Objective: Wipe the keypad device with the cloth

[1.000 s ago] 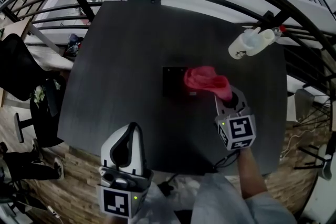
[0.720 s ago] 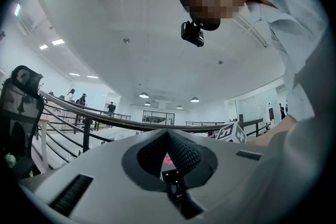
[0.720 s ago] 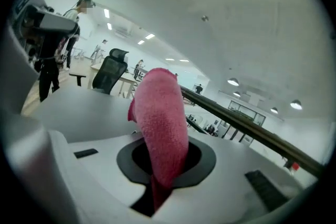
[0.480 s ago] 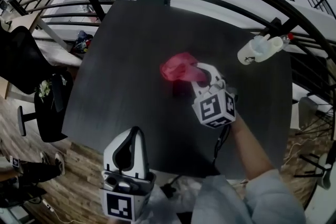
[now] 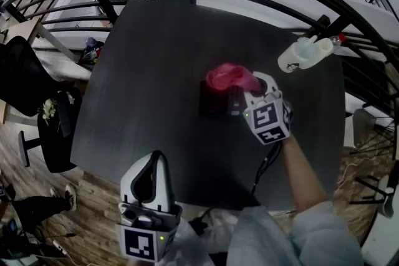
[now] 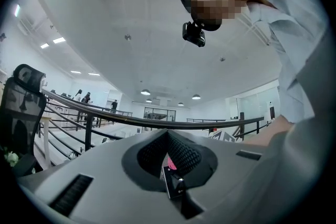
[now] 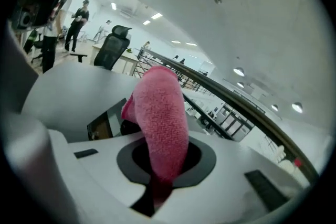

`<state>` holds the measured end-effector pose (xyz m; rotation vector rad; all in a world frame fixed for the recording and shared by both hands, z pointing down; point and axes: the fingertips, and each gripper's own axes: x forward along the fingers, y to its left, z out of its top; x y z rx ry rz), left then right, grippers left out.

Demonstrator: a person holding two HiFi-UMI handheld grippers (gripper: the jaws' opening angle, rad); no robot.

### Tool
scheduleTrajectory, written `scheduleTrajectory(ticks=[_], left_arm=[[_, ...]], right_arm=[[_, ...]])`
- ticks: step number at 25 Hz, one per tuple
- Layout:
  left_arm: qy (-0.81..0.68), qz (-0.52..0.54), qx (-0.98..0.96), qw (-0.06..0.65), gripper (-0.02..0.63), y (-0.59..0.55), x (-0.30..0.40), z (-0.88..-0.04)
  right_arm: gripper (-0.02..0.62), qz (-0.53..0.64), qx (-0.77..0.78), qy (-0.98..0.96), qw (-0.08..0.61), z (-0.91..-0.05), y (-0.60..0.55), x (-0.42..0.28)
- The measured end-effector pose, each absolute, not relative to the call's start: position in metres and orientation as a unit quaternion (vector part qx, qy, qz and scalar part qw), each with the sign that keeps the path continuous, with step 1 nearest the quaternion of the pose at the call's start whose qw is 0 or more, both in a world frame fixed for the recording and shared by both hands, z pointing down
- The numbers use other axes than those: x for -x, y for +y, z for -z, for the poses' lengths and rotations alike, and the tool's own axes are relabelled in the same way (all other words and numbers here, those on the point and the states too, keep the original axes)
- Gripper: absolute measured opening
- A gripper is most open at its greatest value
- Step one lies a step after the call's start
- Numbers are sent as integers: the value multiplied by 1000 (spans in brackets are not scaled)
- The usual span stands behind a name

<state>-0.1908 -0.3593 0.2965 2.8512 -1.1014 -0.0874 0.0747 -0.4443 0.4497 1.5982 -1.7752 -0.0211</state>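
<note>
"Starting from the head view: where's the cloth point(image 5: 227, 76)?"

"Bunched on the far edge of the keypad device point(image 5: 215, 104), which lies mid-table point(image 5: 143, 71). The right claw point(image 5: 252, 87) carries it. A second ago the cloth lay over the device's right end, with the claw off to that side. Now the claw is above the device's right part and the cloth has slid along it."

"So the wipe is under way?"

"I'd judge it mid-stroke. The near strip of the device still shows bare, so passes remain. The left claw point(image 5: 156, 162) hangs near the table's front edge, well apart from the device. A white bottle point(image 5: 303, 53) lies at the far right."

"Left gripper view?"

"Its jaws are pressed together with nothing gripped."

"Right gripper view?"

"The jaws are clamped on the pink cloth, and its loose end bulges out ahead of them. That grip looks firm enough to keep rubbing."
</note>
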Motion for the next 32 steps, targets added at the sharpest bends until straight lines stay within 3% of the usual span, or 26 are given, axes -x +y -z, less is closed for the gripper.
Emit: scheduleTrajectory(ticks=[11,17,25,32], left_arm=[[-342,19,-938,47,8,-362,178,-302],[-346,13,-937,46,8,-367,182,-307],[-347,13,-937,47,8,-372,188,-310],[-345,13,-937,51,8,-369,189,-308]], right_arm=[[29,-164,-713,-633,254,-499,-383,-120],[29,-247,-722,-615,200,-533,-356,-90],[29,-372,-737,-562,58,-550,-333,-47],[29,-377,-708,-594,56,-550,-345,4]])
